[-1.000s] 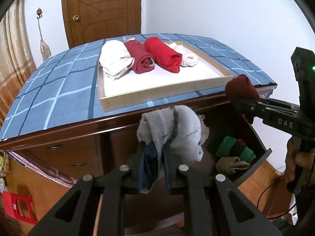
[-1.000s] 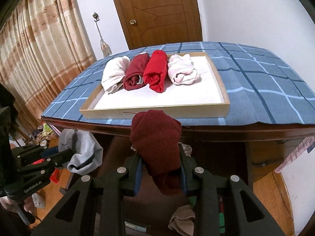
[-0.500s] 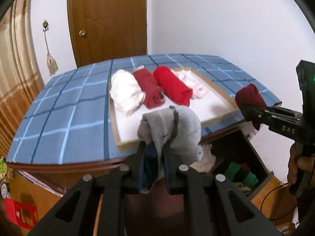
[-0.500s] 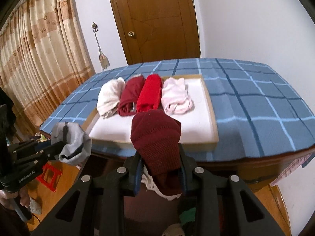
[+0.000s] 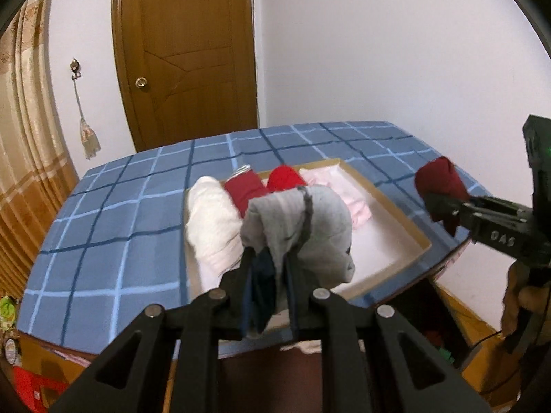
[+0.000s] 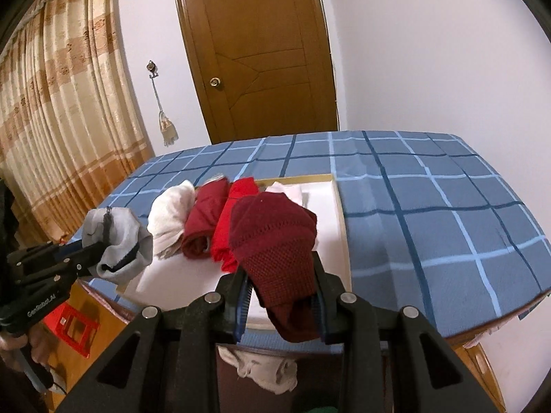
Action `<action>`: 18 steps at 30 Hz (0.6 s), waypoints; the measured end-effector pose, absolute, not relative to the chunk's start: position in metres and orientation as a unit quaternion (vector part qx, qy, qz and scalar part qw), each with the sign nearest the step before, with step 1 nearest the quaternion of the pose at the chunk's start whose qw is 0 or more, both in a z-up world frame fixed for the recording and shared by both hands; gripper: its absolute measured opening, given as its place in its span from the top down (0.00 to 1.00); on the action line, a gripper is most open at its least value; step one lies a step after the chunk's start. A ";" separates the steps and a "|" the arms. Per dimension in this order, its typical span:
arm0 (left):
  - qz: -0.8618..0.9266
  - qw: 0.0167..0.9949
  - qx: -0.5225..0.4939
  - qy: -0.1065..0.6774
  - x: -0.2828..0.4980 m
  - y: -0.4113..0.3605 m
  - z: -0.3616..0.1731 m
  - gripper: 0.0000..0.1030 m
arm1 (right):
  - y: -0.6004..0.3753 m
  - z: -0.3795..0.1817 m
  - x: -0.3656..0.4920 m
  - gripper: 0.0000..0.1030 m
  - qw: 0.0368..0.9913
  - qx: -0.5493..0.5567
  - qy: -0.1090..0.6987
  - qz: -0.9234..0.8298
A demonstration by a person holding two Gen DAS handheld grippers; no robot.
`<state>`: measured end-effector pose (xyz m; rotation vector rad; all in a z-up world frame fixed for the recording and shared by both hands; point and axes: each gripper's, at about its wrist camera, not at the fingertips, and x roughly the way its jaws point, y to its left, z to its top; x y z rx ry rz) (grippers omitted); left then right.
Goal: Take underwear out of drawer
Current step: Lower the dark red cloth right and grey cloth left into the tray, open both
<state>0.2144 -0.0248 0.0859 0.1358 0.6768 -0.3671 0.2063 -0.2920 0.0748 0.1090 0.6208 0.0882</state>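
While grippers clamp two underwear, four rolls (image 6: pixel 203 227) trayed.

Knitted maroon underwear (image 6: pixel 275 241), matt cloth

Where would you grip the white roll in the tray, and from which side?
Grip the white roll across its middle, jaws spanning its width, coming from above and the tray's open left side. It lies lengthwise at the row's left end; the dark red roll presses against its right flank, so a level approach from there looks blocked.
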 end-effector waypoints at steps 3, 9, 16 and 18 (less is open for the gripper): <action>-0.186 0.923 0.063 0.331 0.225 -0.038 0.083 0.86 | -0.298 0.075 0.226 0.68 0.949 0.053 0.308 0.033; -0.198 0.916 0.049 0.345 0.244 -0.058 0.072 0.86 | -0.311 0.062 0.266 0.68 0.944 0.064 0.323 0.018; -0.203 0.909 0.052 0.359 0.271 -0.092 0.056 0.86 | -0.317 0.045 0.318 0.68 0.929 0.086 0.359 0.027; -0.207 0.907 0.058 0.363 0.274 -0.101 0.050 0.86 | -0.318 0.039 0.330 0.68 0.926 0.086 0.368 0.024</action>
